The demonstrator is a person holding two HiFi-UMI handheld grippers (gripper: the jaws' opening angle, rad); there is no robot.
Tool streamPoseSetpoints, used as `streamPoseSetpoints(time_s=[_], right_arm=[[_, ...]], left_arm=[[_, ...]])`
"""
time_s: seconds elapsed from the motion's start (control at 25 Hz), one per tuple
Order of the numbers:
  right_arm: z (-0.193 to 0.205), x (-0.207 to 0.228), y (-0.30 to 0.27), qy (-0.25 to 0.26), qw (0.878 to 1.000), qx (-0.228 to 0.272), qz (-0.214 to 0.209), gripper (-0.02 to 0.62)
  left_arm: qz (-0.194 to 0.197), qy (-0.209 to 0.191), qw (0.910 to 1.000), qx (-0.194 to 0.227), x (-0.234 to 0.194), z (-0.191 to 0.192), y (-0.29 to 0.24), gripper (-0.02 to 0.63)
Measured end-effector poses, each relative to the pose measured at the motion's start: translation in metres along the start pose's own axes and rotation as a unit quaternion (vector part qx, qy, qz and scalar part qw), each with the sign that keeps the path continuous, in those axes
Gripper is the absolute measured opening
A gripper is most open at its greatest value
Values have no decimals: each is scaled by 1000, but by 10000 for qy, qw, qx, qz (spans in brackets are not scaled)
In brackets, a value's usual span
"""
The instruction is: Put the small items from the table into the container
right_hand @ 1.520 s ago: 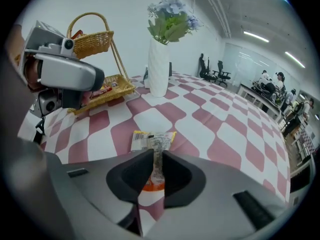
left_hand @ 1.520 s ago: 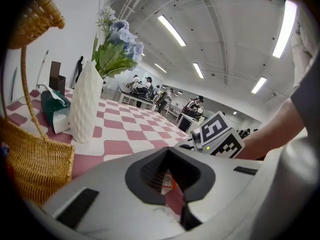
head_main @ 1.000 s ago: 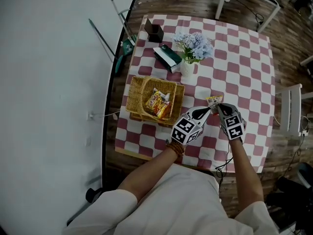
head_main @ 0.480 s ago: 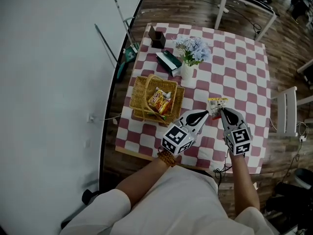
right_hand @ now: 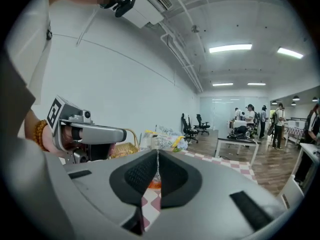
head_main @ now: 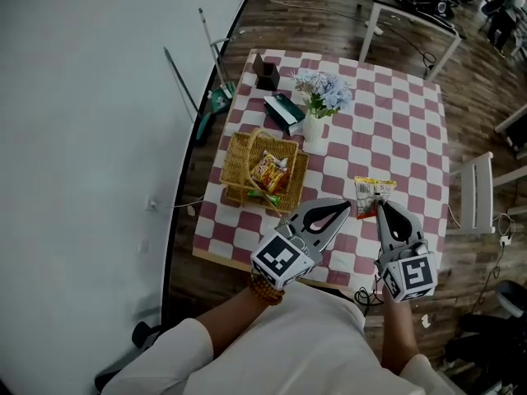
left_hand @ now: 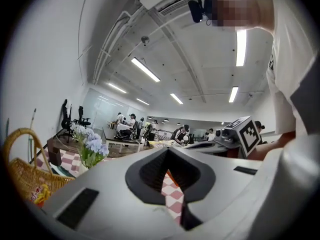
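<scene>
**Inspector:** Surface and room?

**Assistant:** A checked-cloth bench (head_main: 412,113) stood on a wooden floor (head_main: 329,15). A white wall (head_main: 82,138) ran along its left edge. Its right half was open cloth.

**Inspector:** Grippers?

**Assistant:** The right hand-held gripper (head_main: 380,206) was clamped on a snack packet (head_main: 368,196), well right of the wicker basket (head_main: 233,159). The left hand-held gripper (head_main: 346,210) was closed and empty.

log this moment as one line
right gripper: shut on snack packet | left gripper: shut, empty | basket: snacks inside

A plain pale wall (head_main: 82,138) meets a dark wooden plank floor (head_main: 329,15), while long ceiling strip lights (left_hand: 146,69) glow above a distant white desk (right_hand: 235,141).
</scene>
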State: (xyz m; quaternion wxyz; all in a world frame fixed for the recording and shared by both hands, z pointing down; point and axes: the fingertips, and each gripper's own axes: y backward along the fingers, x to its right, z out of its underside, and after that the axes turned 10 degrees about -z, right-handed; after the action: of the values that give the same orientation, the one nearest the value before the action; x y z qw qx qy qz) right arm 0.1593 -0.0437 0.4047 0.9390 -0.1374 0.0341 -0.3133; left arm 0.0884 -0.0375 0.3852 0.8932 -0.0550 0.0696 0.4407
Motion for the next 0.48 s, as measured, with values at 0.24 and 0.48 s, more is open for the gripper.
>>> streamPoseSetpoints(time_s=[0.24,0.48], right_arm=[[-40,-26,32,77,9990,425,63,26],[-49,-37,34,64,9985,536,35,26]], left_arm=[[36,68,9999,110,22,-40,25,29],[20,65,9999,115,26,-47,31,29]])
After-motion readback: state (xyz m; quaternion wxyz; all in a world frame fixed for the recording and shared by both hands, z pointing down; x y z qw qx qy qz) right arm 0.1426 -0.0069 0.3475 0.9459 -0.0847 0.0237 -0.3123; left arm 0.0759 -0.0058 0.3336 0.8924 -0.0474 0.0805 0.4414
